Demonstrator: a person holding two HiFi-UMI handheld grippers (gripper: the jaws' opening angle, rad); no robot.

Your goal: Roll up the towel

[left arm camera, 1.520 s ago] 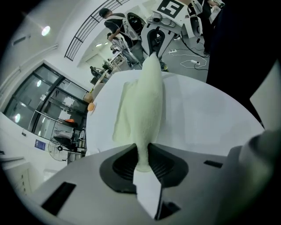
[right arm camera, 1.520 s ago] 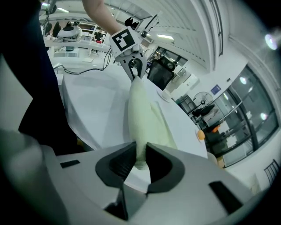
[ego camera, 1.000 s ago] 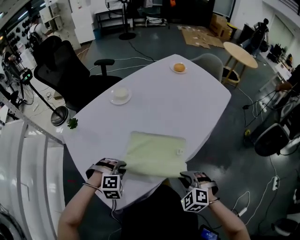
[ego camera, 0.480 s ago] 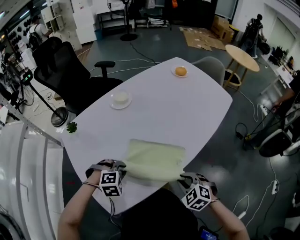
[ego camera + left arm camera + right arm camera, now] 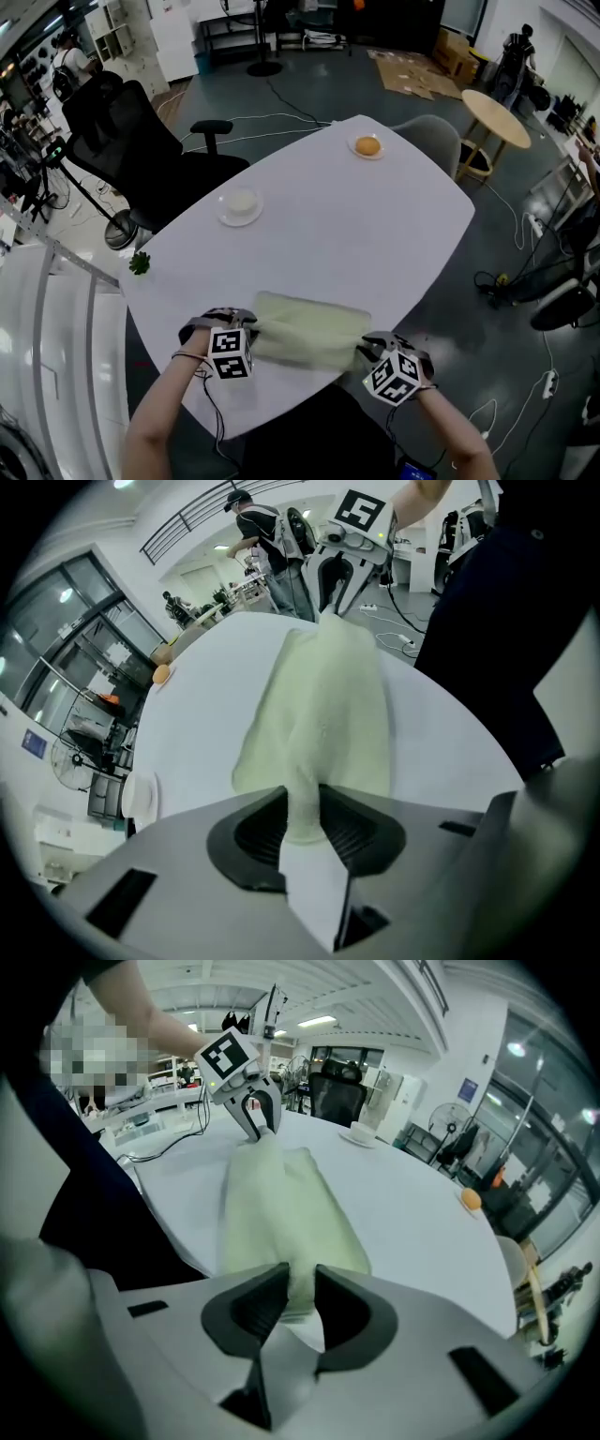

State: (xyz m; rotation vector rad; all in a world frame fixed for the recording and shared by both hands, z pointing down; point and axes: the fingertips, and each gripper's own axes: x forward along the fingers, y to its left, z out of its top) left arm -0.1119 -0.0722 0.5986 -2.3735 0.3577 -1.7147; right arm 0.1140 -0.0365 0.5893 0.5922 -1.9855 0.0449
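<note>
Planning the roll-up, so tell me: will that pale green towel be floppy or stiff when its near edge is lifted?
Probably floppy: the towel bunches into soft ridges instead of staying flat. Likely light, since it looks like thin cloth. It might slide a little on the smooth white table.

The towel (image 5: 305, 330) is a plain pale yellow-green with no pattern, and the counter (image 5: 375, 234) under it is white. The left gripper (image 5: 251, 324) and right gripper (image 5: 362, 345) are grey with black inner faces, and each bears a cube of black-and-white square markers. Elsewhere are a round orange thing (image 5: 367, 145), a small green sprig (image 5: 140, 263) and a black chair (image 5: 131, 141).
</note>
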